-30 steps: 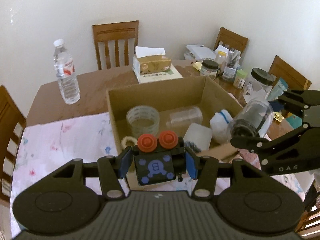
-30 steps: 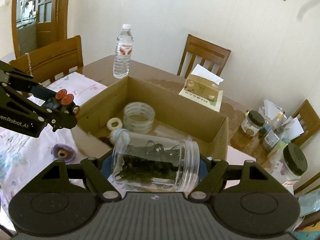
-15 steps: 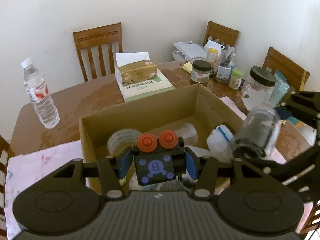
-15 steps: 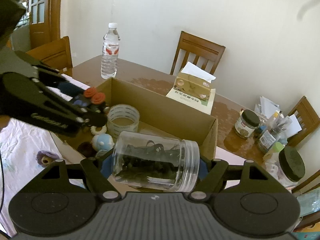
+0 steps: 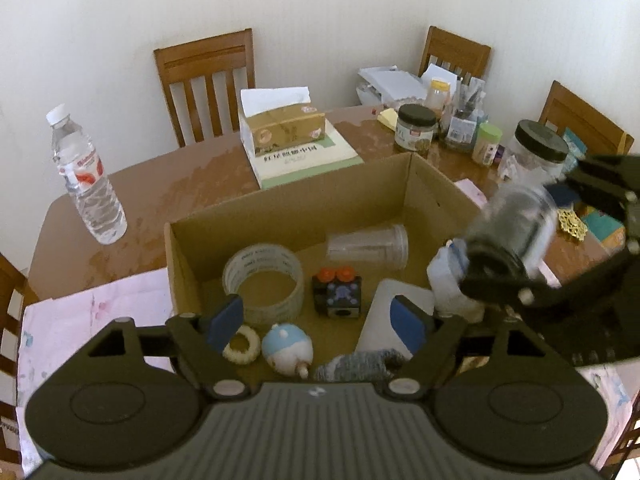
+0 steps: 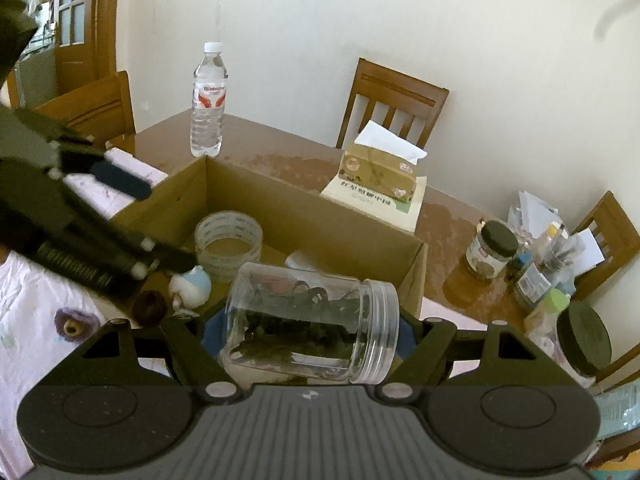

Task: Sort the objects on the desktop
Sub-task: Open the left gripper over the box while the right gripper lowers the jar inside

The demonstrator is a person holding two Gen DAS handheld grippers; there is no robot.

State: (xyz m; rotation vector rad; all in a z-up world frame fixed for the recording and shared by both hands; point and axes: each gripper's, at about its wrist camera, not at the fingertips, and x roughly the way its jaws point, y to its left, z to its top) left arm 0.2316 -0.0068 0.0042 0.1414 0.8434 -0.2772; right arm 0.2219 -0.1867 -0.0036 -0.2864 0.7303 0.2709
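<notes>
Jar (image 6: pixel 312 324) lying sideways, clamped in right gripper (image 6: pixel 308 334) over cardboard box (image 6: pixel 320 216); left gripper (image 5: pixel 320 320) spread wide, holding nothing.

Cardboard box (image 5: pixel 440 196): top open. Floor crowded by tape roll (image 5: pixel 264 282), black cube (image 5: pixel 338 294), lying cup (image 5: pixel 366 246); bare patch along back wall.

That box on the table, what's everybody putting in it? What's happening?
Someone is tidying desk things into the cardboard box with a gripper in each hand. The left gripper is open and empty over the box, where a black toy block with orange buttons sits beside a tape roll. The right gripper is squeezing a clear jar of dark bits, held sideways above the box's edge and not yet put in.
</notes>
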